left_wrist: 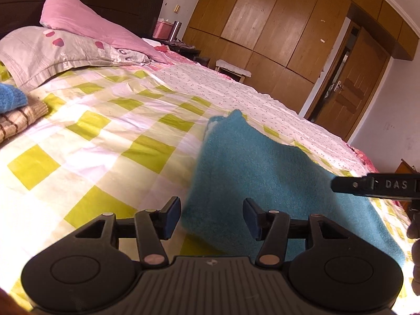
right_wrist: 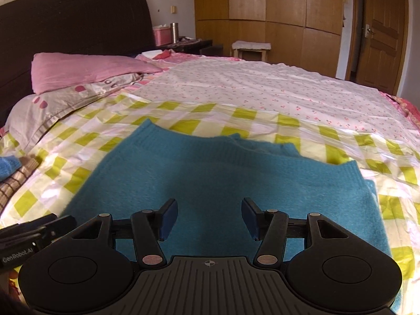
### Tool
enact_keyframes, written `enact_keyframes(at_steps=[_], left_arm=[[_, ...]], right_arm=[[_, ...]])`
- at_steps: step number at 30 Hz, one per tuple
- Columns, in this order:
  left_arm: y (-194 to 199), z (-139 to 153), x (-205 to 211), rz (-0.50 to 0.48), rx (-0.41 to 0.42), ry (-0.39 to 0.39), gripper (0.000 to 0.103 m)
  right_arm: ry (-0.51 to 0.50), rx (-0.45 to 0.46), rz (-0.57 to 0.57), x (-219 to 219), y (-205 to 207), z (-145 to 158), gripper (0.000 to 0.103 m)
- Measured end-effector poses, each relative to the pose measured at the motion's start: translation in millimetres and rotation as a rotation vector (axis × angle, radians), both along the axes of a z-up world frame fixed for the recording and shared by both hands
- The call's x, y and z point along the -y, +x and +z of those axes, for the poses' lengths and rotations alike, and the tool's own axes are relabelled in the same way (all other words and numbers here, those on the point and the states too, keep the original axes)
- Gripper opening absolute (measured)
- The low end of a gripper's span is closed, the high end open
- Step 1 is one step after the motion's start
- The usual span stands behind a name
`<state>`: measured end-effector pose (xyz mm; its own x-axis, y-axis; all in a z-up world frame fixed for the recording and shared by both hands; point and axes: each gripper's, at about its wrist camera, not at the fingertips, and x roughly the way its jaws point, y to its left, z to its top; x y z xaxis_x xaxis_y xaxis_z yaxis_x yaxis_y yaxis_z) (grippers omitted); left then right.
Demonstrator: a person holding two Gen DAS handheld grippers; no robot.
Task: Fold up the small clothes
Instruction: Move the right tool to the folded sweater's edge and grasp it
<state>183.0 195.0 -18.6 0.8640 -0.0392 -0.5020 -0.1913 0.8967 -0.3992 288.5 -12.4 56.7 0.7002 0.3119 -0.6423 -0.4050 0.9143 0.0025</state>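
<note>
Partly done: the teal knit garment [right_wrist: 210, 178] lies on the bed [right_wrist: 262, 92], both tongs spread and empty.

Left tongs [left_wrist: 212, 216] hover over the garment's near left edge, pads apart with nothing pinched between them; right tongs [right_wrist: 209, 216] hang above its middle, likewise spread and gripping nothing. From the right wrist view the garment rests flat on the green-checked sheet [right_wrist: 249, 115], its ribbed edge toward the far side, with a second layer showing at the far right, so it appears to be already doubled over at least once. A small pile of folded clothes [left_wrist: 15, 110] sits well apart near the pillows [left_wrist: 78, 34], suggesting some pieces are finished. By my judgement, another fold or a tidy-up, then moving this piece to the pile, remains.
</note>
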Motion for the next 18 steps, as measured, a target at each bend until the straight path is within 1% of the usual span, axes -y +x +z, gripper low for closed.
enact_keyframes(at_steps=[4,8,10,14,18], left_arm=[[1,-6,-1,-0.011,-0.005,-0.018,0.06],[2,-11,-5,-0.021,-0.01,-0.049,0.06],[3,-12,-5,-0.027,-0.009,-0.055,0.06],[3,-15,-5,-0.035,-0.001,-0.059,0.061],[4,-18,-10,-0.04,0.001,-0.089,0.061]], right_arm=[[-0.004,-0.043,0.061,-38,12,1,0.054],[-0.007,-0.071,0.089,-69,27,-1,0.055],[-0.008,-0.098,0.092,-83,36,-4,0.056],[-0.002,-0.143,0.073,-105,56,-10,0.057],[-0.006,-0.177,0.059,-128,77,-11,0.057]])
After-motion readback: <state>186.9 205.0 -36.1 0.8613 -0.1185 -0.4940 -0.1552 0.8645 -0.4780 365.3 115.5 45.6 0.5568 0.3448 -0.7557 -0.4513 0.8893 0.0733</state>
